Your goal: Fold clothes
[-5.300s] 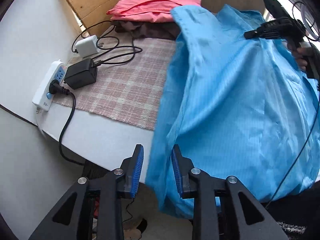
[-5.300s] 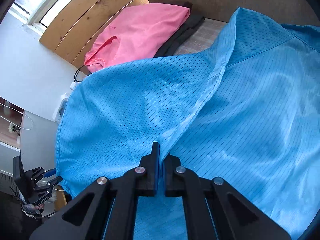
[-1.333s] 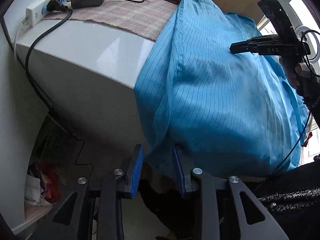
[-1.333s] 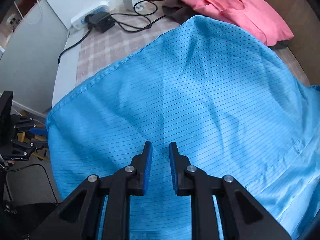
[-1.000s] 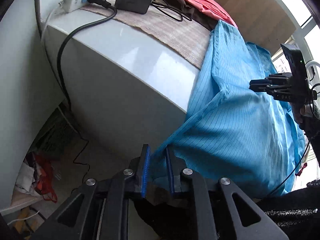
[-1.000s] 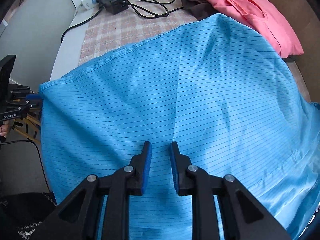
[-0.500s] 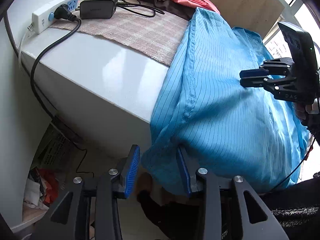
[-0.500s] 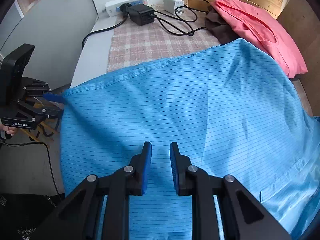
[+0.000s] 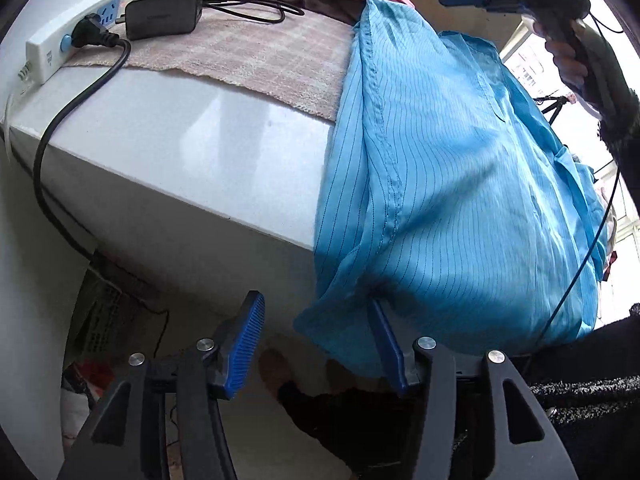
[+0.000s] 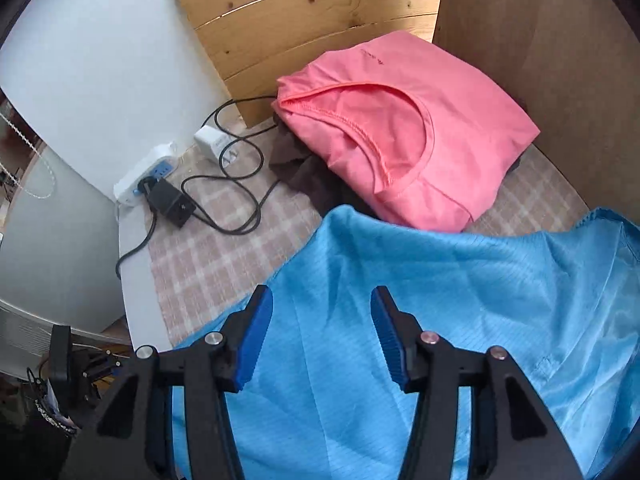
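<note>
Blue pinstriped thin-woven garment (image 9: 452,184) lay spread over the near part of the white bench (image 9: 192,128), one hemmed edge draped over the bench's front edge and hanging toward the floor. Fabric looked light, slightly glossy, with stitched seams.

Left hand-held gripper (image 9: 316,340): jaws had just been opening and stood spread. The hanging corner of the garment sat between them, against or just beside the right-hand pad; whether it touched, I could not tell. Not pinched.

Right hand-held gripper (image 10: 322,336): jaws had likewise just been opening, spread, nothing between the pads; it hovered above the middle of the garment, clear of the cloth.

Key relation: the garment's long axis ran from the hanging hem by the left gripper back across the bench toward the folded pink knit shirt (image 10: 404,128) at the rear. The left gripper was the nearer to a graspable edge; the right one faced only flat cloth.

Other items: pink-and-cream checked woven mat (image 10: 208,256) under the garment; white plastic power strip (image 10: 146,174) and black rectangular adapter (image 10: 172,200) with looped cables on the far left; dark brown crumpled cloth (image 10: 300,172) under the pink shirt.

Judgement: fold not yet finished.
</note>
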Available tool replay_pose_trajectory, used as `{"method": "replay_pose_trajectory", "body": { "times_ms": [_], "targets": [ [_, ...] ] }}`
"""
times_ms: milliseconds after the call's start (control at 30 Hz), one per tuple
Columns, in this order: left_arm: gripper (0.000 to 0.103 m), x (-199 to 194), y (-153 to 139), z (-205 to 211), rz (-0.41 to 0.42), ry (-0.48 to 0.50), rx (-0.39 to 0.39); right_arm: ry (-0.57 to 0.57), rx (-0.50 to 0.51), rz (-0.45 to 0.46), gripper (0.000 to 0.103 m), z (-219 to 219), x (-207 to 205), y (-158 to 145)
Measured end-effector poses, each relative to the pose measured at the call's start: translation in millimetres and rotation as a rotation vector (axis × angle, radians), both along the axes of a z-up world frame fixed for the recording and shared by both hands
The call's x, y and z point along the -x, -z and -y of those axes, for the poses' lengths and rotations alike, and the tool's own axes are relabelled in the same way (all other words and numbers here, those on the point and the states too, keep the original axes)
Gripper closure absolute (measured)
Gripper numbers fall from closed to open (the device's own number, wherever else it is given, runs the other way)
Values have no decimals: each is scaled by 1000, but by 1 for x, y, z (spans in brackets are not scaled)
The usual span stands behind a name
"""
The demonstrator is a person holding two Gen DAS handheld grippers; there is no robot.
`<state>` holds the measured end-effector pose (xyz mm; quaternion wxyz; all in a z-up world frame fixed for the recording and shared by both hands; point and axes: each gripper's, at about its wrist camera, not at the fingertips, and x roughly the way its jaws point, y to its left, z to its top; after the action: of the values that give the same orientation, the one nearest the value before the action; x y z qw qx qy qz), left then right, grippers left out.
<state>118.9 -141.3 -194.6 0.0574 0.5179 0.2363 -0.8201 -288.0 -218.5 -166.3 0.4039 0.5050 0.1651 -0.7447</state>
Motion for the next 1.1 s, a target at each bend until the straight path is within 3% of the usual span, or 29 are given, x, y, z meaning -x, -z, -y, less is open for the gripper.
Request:
{"method": "replay_pose_trajectory", "body": {
  "times_ms": [67, 233, 333, 433, 567, 667, 700, 733, 767, 867, 1100],
  "targets": [
    [52, -1, -2, 4, -15, 25, -29, -35, -17, -21, 52, 27, 15, -6],
    [51, -9, -7, 13, -29, 85, -70, -394, -308, -263, 52, 86, 7, 18],
    [51, -13, -6, 19, -26, 104, -99, -473, -348, -180, 52, 91, 16, 35],
    [51, -12, -2, 21, -19, 132, -100, -538, -373, -179, 52, 97, 17, 47],
    [51, -8, 8, 21, -2, 150, -116, -630, -507, -199, 52, 103, 14, 74],
    [51, -6, 9, 15, -9, 174, -110, -656, -587, -206, 54, 102, 16, 88],
    [50, -5, 9, 13, -15, 181, -111, -658, -584, -201, 60, 102, 16, 87],
    [50, -4, 9, 11, -20, 184, -111, -658, -573, -179, 87, 101, 16, 84],
    [49, -4, 8, 10, -26, 188, -106, -650, -567, -166, 93, 99, 17, 80],
    [45, -1, 11, 9, -25, 188, -82, -643, -543, -187, 94, 89, 16, 61],
    [45, 10, 26, 8, -68, 217, -143, -597, -495, -197, 95, 59, 23, 14]
  ]
}}
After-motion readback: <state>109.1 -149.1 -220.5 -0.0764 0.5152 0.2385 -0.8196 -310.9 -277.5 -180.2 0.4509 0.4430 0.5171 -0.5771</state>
